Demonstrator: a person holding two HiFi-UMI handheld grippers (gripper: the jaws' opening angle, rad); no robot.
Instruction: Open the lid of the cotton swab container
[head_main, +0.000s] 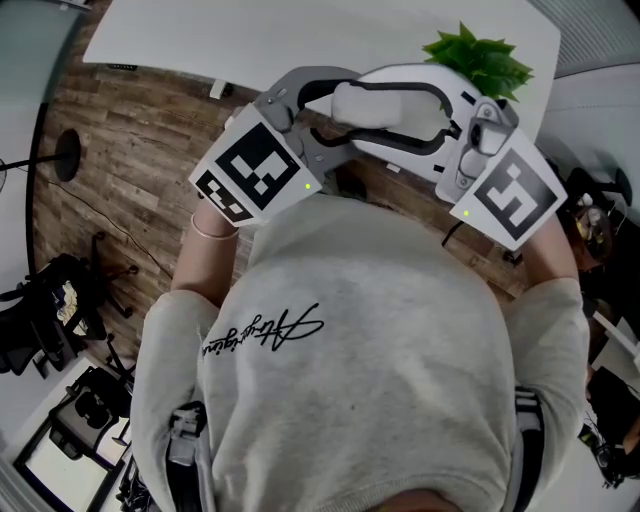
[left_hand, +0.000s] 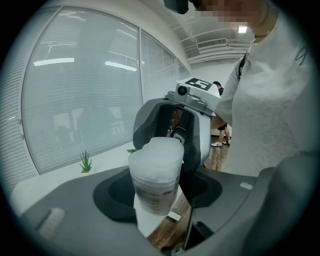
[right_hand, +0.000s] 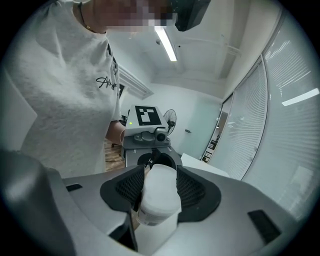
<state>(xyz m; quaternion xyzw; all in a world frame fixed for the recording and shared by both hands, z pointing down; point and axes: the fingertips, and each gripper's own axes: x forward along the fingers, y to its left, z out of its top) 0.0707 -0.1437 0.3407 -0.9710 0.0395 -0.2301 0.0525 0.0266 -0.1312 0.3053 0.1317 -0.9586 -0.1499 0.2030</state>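
Grey sweatshirt (head_main: 370, 350) fills the lower head view, the wearer's chest right under the camera. Out in front of it both tools are raised and turned toward each other. The left claw (head_main: 335, 110) and the right claw (head_main: 425, 115) meet on the cotton swab container (head_main: 385, 105), a pale oblong held in the air between them. It hangs over the wooden floor (head_main: 130, 130), short of the white table (head_main: 300, 35) and its green plant (head_main: 480, 55).

In the left gripper view the container stands between the left claw's dark pads, which grip it around the printed label (left_hand: 155, 192) on the lower body. Above the pads rises the frosted upper end (left_hand: 156, 152), which I take for the lid. The right claw faces it from just behind.

In the right gripper view the ribbed pads lie against both sides of the container, so this claw is closed on it too. It sits higher up, on the plain white part, with only a strip of label showing below. The other tool sits straight opposite.

To my eye this is a small, light plastic tub with smooth walls that could slip under a loose pinch. The walls are probably thin enough to bow under a hard squeeze, which might also bind the lid. The sensible holds are the ones shown, one claw steadying the labelled body and the other on the lid's sides. Whether the lid twists or lifts off I cannot tell from here.
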